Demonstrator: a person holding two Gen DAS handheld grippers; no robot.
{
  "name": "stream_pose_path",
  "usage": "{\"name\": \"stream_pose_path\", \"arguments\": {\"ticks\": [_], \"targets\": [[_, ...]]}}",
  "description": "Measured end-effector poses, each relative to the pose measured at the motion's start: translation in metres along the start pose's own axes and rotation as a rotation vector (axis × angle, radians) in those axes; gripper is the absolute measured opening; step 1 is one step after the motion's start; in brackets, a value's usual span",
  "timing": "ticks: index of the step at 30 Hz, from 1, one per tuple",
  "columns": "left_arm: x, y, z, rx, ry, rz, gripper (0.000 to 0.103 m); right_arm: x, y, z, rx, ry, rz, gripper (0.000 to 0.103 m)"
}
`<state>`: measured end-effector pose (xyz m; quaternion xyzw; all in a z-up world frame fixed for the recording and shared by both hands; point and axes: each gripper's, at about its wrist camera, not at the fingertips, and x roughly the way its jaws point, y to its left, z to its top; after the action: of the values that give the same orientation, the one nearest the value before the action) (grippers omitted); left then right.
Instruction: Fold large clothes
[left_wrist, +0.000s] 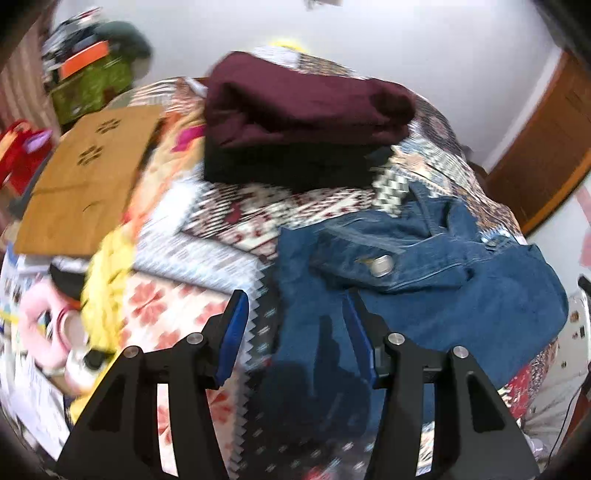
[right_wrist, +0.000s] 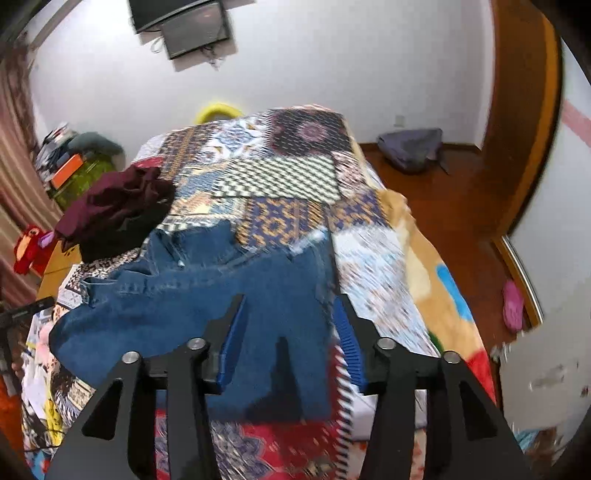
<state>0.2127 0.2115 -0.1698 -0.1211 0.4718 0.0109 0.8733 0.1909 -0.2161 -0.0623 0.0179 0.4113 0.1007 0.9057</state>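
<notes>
We see the blue jeans (right_wrist: 192, 295) lying crumpled on the patchwork bedspread (right_wrist: 288, 177), long axis across the bed, waistband and metal button (left_wrist: 382, 265) toward the far side. Left gripper (left_wrist: 295, 314) and right gripper (right_wrist: 288, 317) both hover spread apart above the denim, gripping nothing. A folded maroon garment (left_wrist: 295, 107) sits beyond on a black one (left_wrist: 288, 170). White walls (right_wrist: 332, 55), wood floor (right_wrist: 454, 199) beside the bed.
</notes>
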Motion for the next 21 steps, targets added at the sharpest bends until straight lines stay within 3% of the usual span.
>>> {"name": "stream_pose_path", "arguments": {"ticks": [3, 6, 10, 12, 17, 21], "targets": [[0.03, -0.03, 0.009, 0.087, 0.081, -0.059, 0.052, 0.017, 0.018, 0.005, -0.035, 0.013, 0.034, 0.058], [0.06, -0.054, 0.008, 0.152, 0.169, -0.071, 0.052, 0.036, 0.033, -0.003, -0.063, 0.066, 0.074, 0.06], [0.105, -0.069, 0.017, 0.152, 0.261, -0.053, 0.045, 0.064, 0.05, -0.023, -0.135, 0.173, 0.081, 0.06], [0.119, -0.067, 0.029, 0.118, 0.271, -0.043, 0.037, 0.072, 0.055, -0.033, -0.183, 0.183, 0.043, 0.06], [0.133, -0.057, 0.06, 0.057, 0.22, 0.01, 0.037, 0.068, 0.064, -0.041, -0.26, 0.175, -0.013, 0.061], [0.12, -0.064, 0.062, 0.034, 0.163, 0.055, 0.037, 0.059, 0.066, -0.03, -0.209, 0.174, 0.047, 0.061]]}}
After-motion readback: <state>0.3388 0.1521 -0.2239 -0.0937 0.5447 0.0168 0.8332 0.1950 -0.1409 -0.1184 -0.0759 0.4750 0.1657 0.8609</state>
